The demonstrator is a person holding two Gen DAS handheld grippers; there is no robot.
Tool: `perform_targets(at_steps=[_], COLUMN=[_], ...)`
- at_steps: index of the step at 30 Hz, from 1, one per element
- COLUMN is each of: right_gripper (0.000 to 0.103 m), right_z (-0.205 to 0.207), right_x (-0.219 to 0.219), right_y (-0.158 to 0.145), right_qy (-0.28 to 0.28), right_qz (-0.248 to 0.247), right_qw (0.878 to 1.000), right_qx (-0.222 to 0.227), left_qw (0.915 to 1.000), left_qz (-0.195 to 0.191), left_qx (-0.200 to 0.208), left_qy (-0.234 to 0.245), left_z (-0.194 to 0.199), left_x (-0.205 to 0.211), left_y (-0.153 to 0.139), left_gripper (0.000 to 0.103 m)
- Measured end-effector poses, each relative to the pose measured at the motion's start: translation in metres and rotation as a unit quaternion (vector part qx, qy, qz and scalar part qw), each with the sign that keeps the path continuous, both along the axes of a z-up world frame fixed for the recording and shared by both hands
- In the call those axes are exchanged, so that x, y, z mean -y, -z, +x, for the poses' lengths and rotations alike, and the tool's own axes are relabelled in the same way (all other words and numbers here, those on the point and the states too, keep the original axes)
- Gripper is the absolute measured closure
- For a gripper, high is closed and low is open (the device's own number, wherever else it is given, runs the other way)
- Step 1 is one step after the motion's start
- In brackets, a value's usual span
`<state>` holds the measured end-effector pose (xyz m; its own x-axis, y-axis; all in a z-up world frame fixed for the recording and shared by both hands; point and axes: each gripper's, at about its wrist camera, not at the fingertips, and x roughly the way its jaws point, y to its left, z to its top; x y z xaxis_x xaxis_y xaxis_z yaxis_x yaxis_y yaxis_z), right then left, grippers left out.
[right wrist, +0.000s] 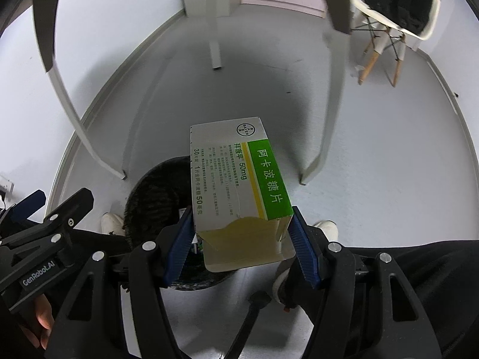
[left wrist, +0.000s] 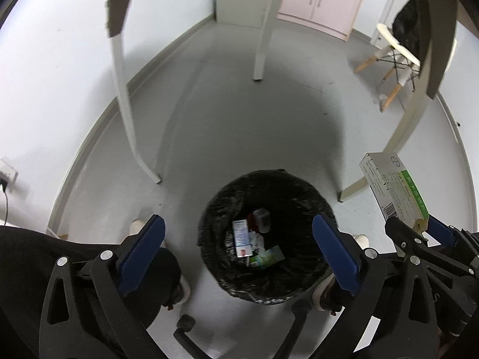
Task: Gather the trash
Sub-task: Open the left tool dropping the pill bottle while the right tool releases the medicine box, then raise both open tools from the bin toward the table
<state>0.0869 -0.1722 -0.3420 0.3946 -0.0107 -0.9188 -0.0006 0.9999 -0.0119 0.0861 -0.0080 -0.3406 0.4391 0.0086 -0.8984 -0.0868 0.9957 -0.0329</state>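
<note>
L wrist view: left gripper (left wrist: pixel 238 249) sits low in frame w/ jaws spread wide, nothing between the blue pads (left wrist: pixel 143 255); thru the gap, lower centre, a round trash bin (left wrist: pixel 302 281) lined w/ a black bag stands on the grey floor (left wrist: pixel 239 119); inside the bin lie a blue-white small carton (left wrist: pixel 241 237), a green-white packet (left wrist: pixel 269 258) and some crumpled white bits, too small to tell what exactly; white shoes (left wrist: pixel 360 239) of the person show either side of the bin; at right edge of frame the right gripper (left wrist: pixel 419 227) comes in, holding a medicine box (left wrist: pixel 392 187) that sticks up & tilts toward upper left.

R wrist view: right gripper (right wrist: pixel 241 239) bottom centre, jaws clamped on the medicine box (right wrist: pixel 236 185) at its near, torn-open end; box is white w/ a green band & yellow stripe, printed text, round logo near its far end; long axis runs away from cam, up the frame; box is above the bin's right part, bin (right wrist: pixel 155 191) partly hidden behind it, centre-left; left gripper (right wrist: pixel 45 206) shows at left edge, lower left.

Bkgd, both views: white table legs (left wrist: pixel 125 104) curve around the bin; pink cabinet (left wrist: pixel 317 0) at top; a white chair (right wrist: pixel 386 30) w/ wooden legs & a black garment on it, upper right.
</note>
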Motion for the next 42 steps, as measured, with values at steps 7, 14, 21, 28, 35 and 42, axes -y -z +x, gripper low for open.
perform_targets(at_steps=[7,14,21,28,35,42], right_gripper=[0.043,0.043,0.043,0.041,0.022,0.009], right_z=[0.011,0.019,0.025,0.026,0.025,0.022], right_x=[-0.032,-0.055,-0.061,-0.066,-0.061,-0.047], right_y=[0.004,0.013,0.021,0.02,0.015,0.011], right_qy=[-0.031,-0.05,-0.055,-0.053,-0.044,-0.032], right_qz=[-0.001,-0.005,-0.005,-0.003,-0.008,-0.014], right_qw=[1.0,0.999,0.998,0.998,0.999,0.999], right_qx=[-0.007,-0.017,-0.024,-0.015,-0.002,0.003], left_qw=[0.9996,0.9987,0.9984,0.9984,0.9986,0.9991], left_qz=[0.0,-0.005,-0.006,-0.002,-0.002,-0.004], left_qx=[-0.004,-0.01,-0.013,-0.014,-0.015,-0.012], left_qy=[-0.029,-0.049,-0.054,-0.054,-0.051,-0.041], left_z=[-0.003,-0.005,-0.005,-0.005,-0.004,-0.004], left_x=[-0.031,-0.052,-0.059,-0.059,-0.056,-0.046], left_y=[0.001,0.007,0.009,0.01,0.009,0.004], left_gripper=[0.006,0.006,0.006,0.006,0.006,0.006])
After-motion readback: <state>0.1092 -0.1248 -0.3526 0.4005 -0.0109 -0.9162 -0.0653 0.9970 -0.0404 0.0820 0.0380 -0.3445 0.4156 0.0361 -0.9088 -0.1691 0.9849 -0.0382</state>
